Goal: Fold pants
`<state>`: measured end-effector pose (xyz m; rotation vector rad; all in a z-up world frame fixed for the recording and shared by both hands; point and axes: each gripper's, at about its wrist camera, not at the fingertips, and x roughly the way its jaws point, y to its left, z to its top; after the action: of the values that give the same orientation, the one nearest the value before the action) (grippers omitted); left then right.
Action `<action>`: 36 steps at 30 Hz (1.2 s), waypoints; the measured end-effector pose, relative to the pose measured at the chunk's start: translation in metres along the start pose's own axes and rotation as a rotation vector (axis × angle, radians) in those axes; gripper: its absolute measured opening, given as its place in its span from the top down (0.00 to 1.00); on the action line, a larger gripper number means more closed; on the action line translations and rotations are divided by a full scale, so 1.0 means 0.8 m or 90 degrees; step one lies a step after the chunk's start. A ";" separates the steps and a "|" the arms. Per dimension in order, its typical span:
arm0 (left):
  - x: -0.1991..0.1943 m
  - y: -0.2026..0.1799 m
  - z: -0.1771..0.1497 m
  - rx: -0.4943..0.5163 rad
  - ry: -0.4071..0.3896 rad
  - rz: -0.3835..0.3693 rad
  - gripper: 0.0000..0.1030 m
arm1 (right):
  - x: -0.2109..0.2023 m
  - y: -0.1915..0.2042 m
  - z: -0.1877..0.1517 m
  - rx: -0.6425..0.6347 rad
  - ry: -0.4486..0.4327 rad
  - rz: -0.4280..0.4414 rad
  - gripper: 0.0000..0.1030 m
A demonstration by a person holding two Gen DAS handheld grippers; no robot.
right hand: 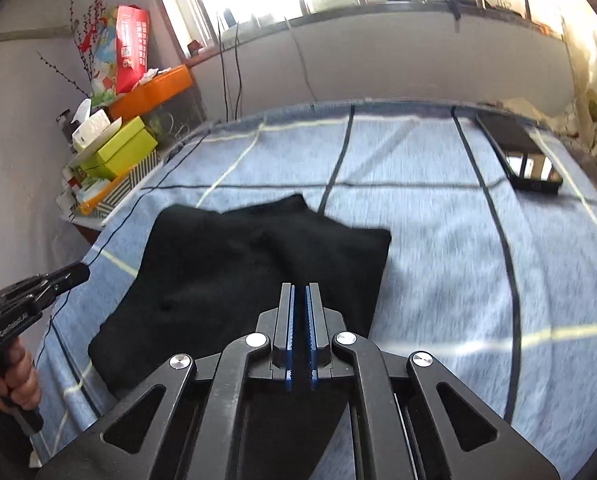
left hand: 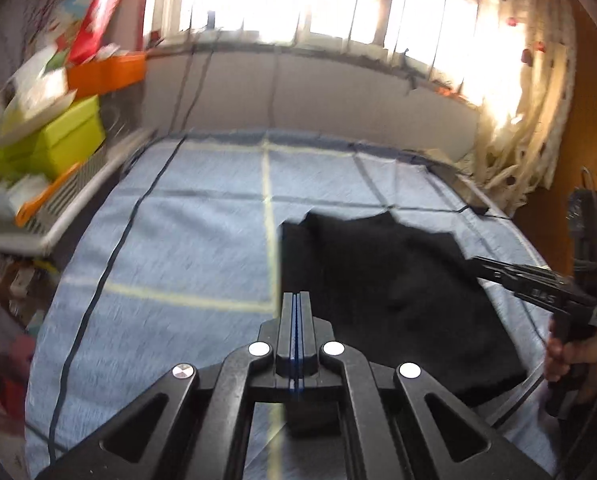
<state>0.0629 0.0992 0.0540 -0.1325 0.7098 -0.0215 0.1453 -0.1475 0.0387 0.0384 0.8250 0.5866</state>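
Black pants point(left hand: 398, 292) lie in a folded heap on the blue checked bed cover point(left hand: 178, 240); they also show in the right wrist view point(right hand: 234, 276). My left gripper point(left hand: 296, 296) is shut and empty, held above the pants' left edge; it shows at the left of the right wrist view point(right hand: 80, 270). My right gripper point(right hand: 300, 290) hovers over the pants' near right part with a narrow gap between its jaws and nothing in it. It shows at the right of the left wrist view point(left hand: 472, 261).
A black phone point(right hand: 522, 156) lies at the bed cover's point(right hand: 438, 240) far right. Stacked green and orange boxes point(left hand: 54, 136) and a tray stand left of the bed. A thin black cable point(left hand: 110, 256) runs along the cover. A window wall lies behind.
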 end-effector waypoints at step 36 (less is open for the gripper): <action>-0.003 -0.015 -0.046 0.017 0.031 -0.077 0.68 | -0.075 -0.007 -0.089 0.085 0.007 0.059 0.56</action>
<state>0.0377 0.0832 0.0295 -0.1498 0.7496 -0.1499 0.0663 -0.1964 0.0291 0.1968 0.8753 0.6178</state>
